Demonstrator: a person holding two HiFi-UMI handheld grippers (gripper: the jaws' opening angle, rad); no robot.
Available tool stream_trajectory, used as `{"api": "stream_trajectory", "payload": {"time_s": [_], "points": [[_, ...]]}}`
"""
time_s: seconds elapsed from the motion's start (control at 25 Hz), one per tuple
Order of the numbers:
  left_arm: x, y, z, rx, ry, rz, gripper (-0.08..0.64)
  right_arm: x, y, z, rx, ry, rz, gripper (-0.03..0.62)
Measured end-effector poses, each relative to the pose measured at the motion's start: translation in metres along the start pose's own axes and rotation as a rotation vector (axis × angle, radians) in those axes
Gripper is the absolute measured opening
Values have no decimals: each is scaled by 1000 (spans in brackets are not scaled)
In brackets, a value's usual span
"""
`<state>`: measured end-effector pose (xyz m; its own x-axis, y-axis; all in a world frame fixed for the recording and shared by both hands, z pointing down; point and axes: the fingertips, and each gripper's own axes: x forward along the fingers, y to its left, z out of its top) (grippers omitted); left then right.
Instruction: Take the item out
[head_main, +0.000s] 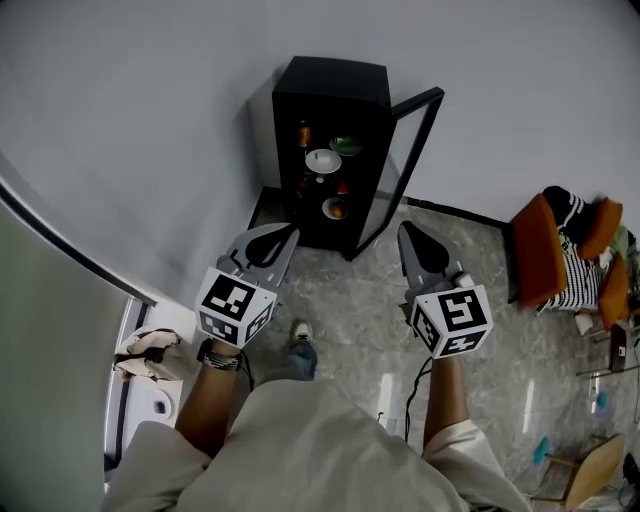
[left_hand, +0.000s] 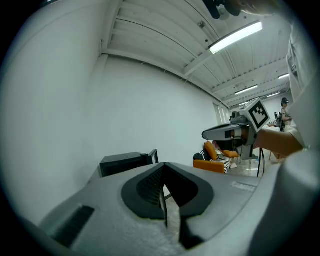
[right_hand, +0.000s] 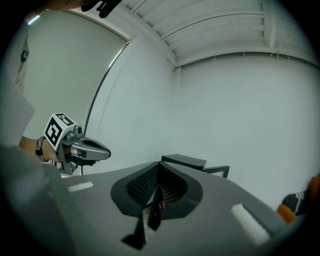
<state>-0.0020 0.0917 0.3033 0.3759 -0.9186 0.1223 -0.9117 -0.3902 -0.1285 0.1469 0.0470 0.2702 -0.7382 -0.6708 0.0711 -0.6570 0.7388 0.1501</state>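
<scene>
Both claws are pinched together on nothing: the left gripper (head_main: 287, 233) and the right gripper (head_main: 405, 230) point forward, jaws closed and empty. Ahead, the upright black cabinet (head_main: 332, 88) has its glass door (head_main: 416, 150) swung open. It lies at about twelve o'clock from the left gripper and eleven from the right, so the left looks nearer. A white bowl (head_main: 322, 160) and a lower bowl (head_main: 335, 208) sit on its shelves, well apart from both tips; which one comes out I can't tell.
</scene>
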Motion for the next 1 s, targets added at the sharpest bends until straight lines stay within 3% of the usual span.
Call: {"api": "stream_trajectory", "payload": {"time_s": [0.36,0.56,0.84,1.0], "points": [[77,86,0,-9,16,-36,3,101,-44,3,2,32,-48,6],[104,127,-3,-79,2,-56,3,147,-59,3,16,39,-69,6],[148,177,-18,-100,32,-71,3,208,-76,-8,28,62,-74,6],[171,203,-31,-208,22,-94,3,241,-80,-16,22,77,-77,6]]}}
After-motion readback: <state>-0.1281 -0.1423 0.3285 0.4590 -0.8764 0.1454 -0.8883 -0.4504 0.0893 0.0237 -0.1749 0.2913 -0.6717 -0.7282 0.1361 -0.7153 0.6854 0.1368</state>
